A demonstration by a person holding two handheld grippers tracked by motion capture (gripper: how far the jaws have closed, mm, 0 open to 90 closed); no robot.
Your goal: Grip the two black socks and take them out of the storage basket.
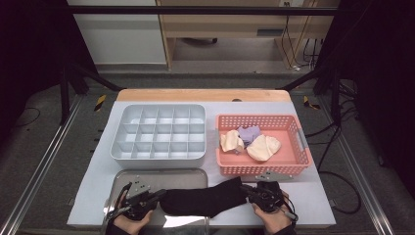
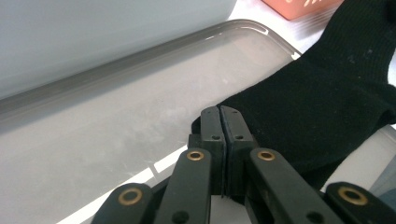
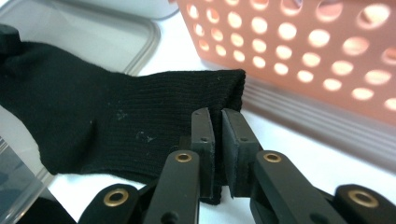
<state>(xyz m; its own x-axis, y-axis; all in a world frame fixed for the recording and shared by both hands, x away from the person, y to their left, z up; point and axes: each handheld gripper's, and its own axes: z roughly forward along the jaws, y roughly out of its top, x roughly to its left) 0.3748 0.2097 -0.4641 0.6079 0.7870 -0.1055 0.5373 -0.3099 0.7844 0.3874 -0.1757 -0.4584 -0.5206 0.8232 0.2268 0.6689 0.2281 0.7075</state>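
Two tongs hold one black sock (image 1: 203,199) over the metal tray (image 1: 156,177) at the table's near edge: the left tongs (image 1: 155,196) pinch its toe, the right tongs (image 1: 248,189) pinch its cuff. A hard pull could slip it free. The white table (image 1: 98,196) stands in a dim room.

Black hand-held gripper (image 2: 222,116) arms, brass rivets

We see a black sock (image 1: 205,198) of matt ribbed knit cloth on a smooth metal tray (image 1: 188,175) — dull sheen — beside a perforated pink basket (image 1: 293,166), seemingly plastic, and a glossy grey divided organiser (image 1: 156,157); black matt jaws.
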